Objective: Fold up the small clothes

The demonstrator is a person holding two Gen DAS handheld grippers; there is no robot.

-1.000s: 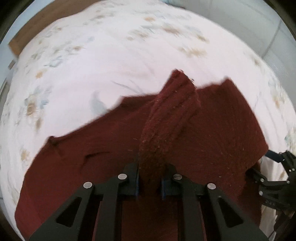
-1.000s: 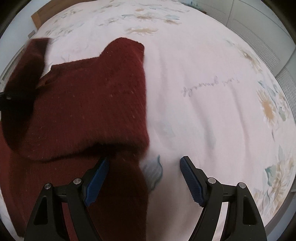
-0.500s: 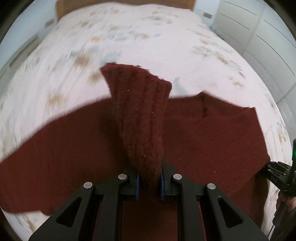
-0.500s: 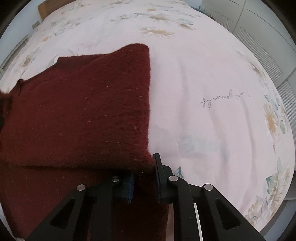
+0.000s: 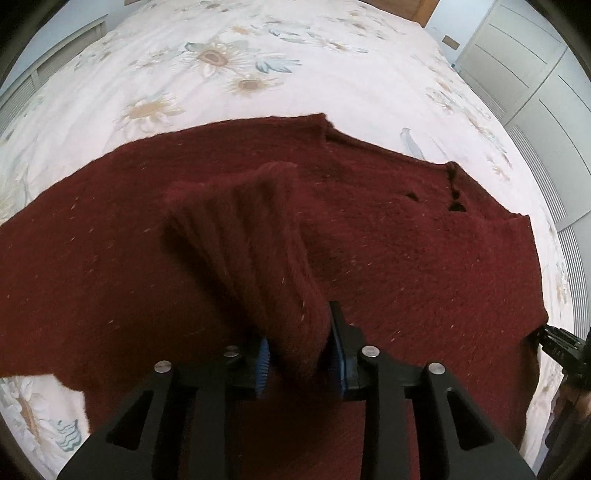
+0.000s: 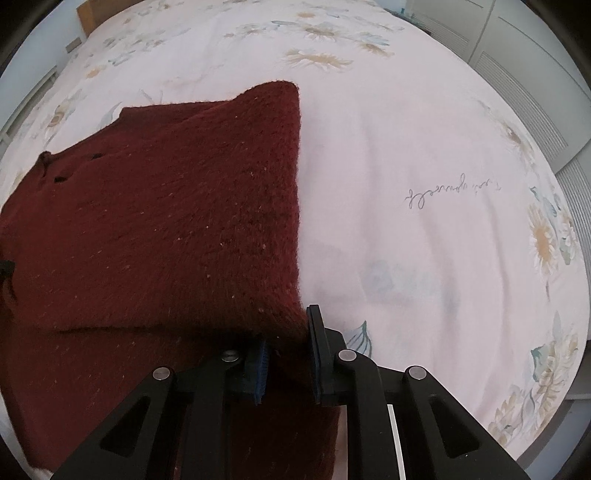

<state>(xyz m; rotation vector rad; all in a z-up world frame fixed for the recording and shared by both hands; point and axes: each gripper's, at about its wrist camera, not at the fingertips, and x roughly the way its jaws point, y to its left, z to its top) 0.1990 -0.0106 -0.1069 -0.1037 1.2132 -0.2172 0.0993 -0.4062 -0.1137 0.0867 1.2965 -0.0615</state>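
A dark red knitted sweater [image 5: 388, 236] lies spread on the flowered bedspread [image 5: 229, 62]. My left gripper [image 5: 300, 354] is shut on a ribbed cuff of the sweater's sleeve [image 5: 251, 236], which stands up from the jaws over the sweater's body. In the right wrist view the sweater [image 6: 166, 206] lies folded to the left, its straight edge running away from me. My right gripper [image 6: 286, 350] is shut on the near corner of that folded edge. The right gripper also shows at the far right of the left wrist view [image 5: 561, 343].
The bedspread [image 6: 424, 147] is pale pink with sunflower prints and a line of script [image 6: 450, 192]. White wardrobe doors [image 5: 535, 66] stand at the right. A wooden headboard [image 5: 424, 11] is at the far end of the bed.
My right gripper has gone from open beside the sweater's edge to shut on its corner. My left gripper has swung the held sleeve over the sweater's body.
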